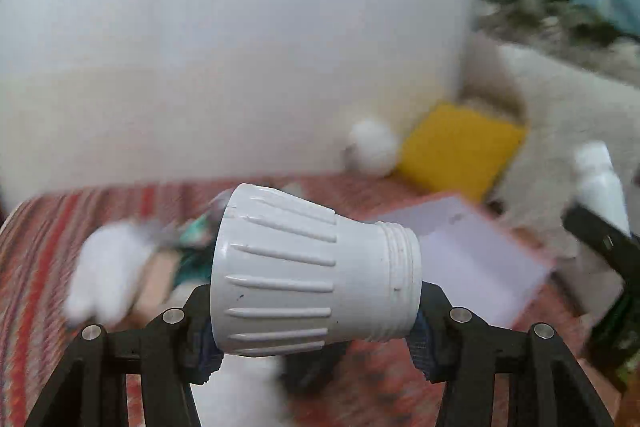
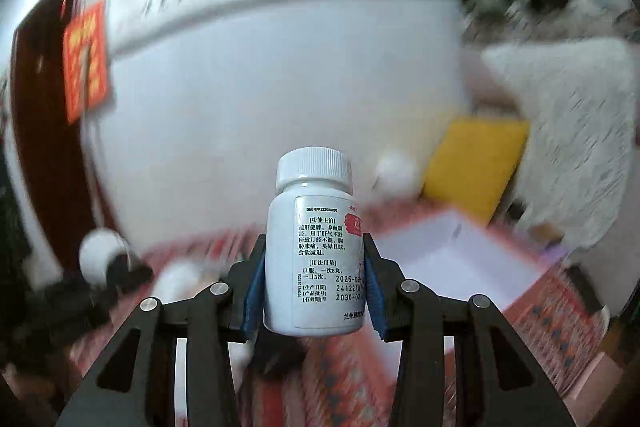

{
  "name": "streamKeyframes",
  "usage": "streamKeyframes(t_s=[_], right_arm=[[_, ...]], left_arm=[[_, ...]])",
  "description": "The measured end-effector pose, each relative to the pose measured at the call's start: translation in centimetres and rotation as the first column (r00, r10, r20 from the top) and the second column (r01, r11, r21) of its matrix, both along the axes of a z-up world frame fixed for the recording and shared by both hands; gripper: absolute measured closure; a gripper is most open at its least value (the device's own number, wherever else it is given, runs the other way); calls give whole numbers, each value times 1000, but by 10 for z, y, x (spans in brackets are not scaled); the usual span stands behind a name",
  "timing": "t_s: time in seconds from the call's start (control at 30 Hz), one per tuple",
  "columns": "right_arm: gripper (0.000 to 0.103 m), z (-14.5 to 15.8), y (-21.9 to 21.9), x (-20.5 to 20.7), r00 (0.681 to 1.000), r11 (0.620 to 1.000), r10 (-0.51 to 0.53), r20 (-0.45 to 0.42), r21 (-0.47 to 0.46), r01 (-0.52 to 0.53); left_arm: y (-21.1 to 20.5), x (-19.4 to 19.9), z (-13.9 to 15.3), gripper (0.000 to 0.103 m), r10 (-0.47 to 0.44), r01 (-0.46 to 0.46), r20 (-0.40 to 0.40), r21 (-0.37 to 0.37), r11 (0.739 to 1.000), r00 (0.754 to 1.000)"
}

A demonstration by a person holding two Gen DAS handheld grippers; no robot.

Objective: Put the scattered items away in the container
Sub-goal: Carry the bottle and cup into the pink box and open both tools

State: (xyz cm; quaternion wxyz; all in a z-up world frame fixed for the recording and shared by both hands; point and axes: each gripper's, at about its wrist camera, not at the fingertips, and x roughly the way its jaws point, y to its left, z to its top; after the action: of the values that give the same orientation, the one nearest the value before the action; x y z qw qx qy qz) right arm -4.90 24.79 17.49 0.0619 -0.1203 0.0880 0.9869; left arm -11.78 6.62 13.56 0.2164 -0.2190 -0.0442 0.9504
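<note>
Both tools loaded, both in the air over the striped cloth [image 1: 36, 247]; background is motion-blurred, so the rest of the clutter is hard to read.

Left tool [image 1: 316, 343]: clenched on a white ribbed plastic housing [image 1: 304, 271], lying sideways across the pads, threaded neck pointing right. Hard, hollow-looking shell, so I judge it light and stiff. The ribs help the grip; the taper is the risk, as it could squirt out towards the narrow end. Best hold is across the wide ribbed section, not the thread.

Right tool [image 2: 314, 291]: grasping the white pill bottle [image 2: 314, 255] upright, blue pads on the lower body either side of the label, cap clear above. Rigid and light by my guess. The smooth glossy label is slippery, so a mid-body grip is right; don't take it by the cap.

Container: the open white box [image 2: 452, 259] sits on the cloth, far right of both tools, with a yellow block [image 2: 476, 163] just behind it. Another white round item [image 1: 372, 145] lies beyond, left of the yellow block.

Neither item looks fragile; a low release into the box should do.
</note>
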Motion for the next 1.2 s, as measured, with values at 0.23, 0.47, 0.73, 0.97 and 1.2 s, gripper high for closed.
streamKeyframes(t_s=[0.23,0.47,0.73,0.97,1.2], right_arm=[[58,22,74,6,970,972,-236,-62,-29,234],[58,-38,155,-72,970,966,-185,161,-152,209],[7,-83,188,-107,966,929,-106,237,-324,181],[6,-63,164,-100,979,949,-62,194,-292,118],[4,-55,66,-112,971,979,143,193,-171,-110]], left_arm=[[103,-18,27,42,-143,142,-42,-15,990,989],[179,-80,-32,41,-207,217,110,-83,973,972],[220,-105,-65,2,-239,267,180,-152,952,954],[186,-92,-61,2,-163,192,158,-188,963,974],[77,-69,-74,1,14,21,174,-196,980,985]])
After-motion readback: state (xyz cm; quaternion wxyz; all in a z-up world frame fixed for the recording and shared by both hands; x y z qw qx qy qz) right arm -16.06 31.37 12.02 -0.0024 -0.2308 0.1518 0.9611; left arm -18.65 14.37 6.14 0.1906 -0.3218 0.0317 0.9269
